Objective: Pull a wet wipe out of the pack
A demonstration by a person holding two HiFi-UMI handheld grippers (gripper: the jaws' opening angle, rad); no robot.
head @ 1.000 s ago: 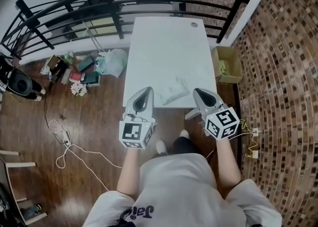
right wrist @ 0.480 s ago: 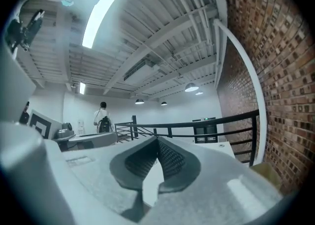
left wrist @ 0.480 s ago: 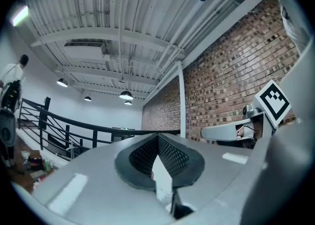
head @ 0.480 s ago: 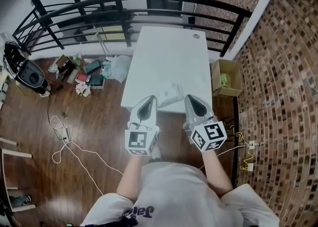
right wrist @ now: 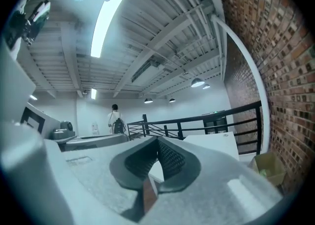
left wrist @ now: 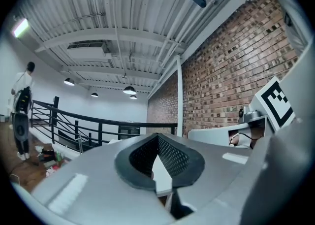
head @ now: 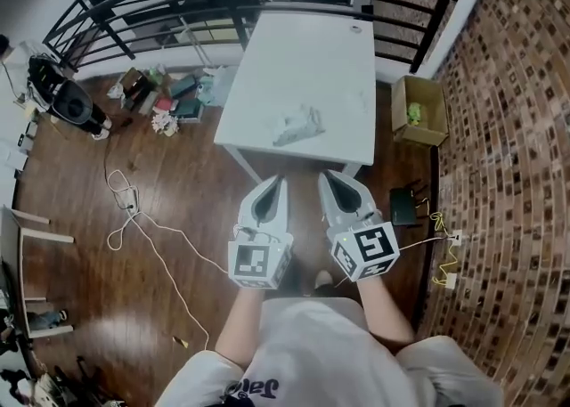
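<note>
wet wipe pack [head: 298, 125] lies by the bench's [head: 321, 58] near edge. left tool [head: 272, 183] and right tool [head: 328, 177] hover short of that edge, both closed and empty, probably idle between grabs.

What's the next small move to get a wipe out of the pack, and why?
Probably step forward and bring both grippers over the table. The pack lies on the white table, while the left gripper and right gripper hang short of its near edge, both shut and empty.
</note>
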